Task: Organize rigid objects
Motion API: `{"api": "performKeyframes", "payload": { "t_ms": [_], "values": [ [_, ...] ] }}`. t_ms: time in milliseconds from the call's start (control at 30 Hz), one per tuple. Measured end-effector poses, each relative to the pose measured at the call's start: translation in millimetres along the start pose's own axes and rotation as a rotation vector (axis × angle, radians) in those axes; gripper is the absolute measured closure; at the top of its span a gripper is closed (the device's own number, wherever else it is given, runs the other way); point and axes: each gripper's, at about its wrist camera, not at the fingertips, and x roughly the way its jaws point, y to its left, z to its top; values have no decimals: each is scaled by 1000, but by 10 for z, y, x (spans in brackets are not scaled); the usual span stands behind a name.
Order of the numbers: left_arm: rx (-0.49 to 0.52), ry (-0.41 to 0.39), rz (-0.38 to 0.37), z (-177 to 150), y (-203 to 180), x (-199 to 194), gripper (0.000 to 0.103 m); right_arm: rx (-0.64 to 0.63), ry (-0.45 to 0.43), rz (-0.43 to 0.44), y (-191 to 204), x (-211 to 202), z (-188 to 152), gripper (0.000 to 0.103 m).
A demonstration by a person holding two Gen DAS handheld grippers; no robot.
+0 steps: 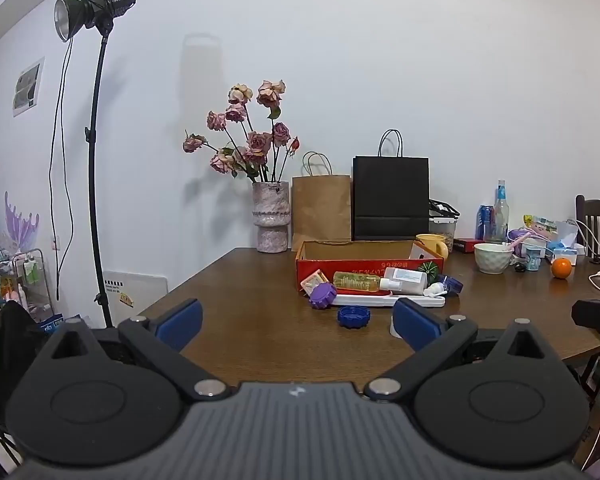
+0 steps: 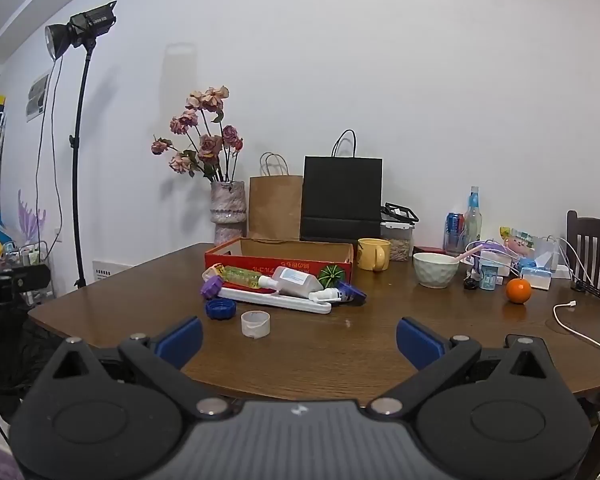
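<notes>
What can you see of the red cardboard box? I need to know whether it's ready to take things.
The red cardboard box is a shallow open tray, brown inside, printed lettering and a watermelon picture on its near side. It sits flat on the wooden table, apparently empty. Bottles lie against its front; paper bags stand behind.

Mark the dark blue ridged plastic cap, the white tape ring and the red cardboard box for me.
Dark blue ridged plastic cap [image 2: 220,309], right wrist view, its top.
White tape ring [image 2: 255,323], right wrist view, its outer wall.
Red cardboard box [image 2: 276,266], right wrist view, its front wall.
</notes>
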Motion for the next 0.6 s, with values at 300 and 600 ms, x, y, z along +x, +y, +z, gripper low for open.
{"api": "performKeyframes", "payload": {
  "t_ms": [300, 600],
  "values": [
    [5, -15, -5, -75, 25, 61, 0, 0, 6, 1, 20, 7, -17, 0],
    [14, -22, -12, -42, 14, -22, 0, 0, 3, -5, 9, 25, -26, 0]
  ]
}}
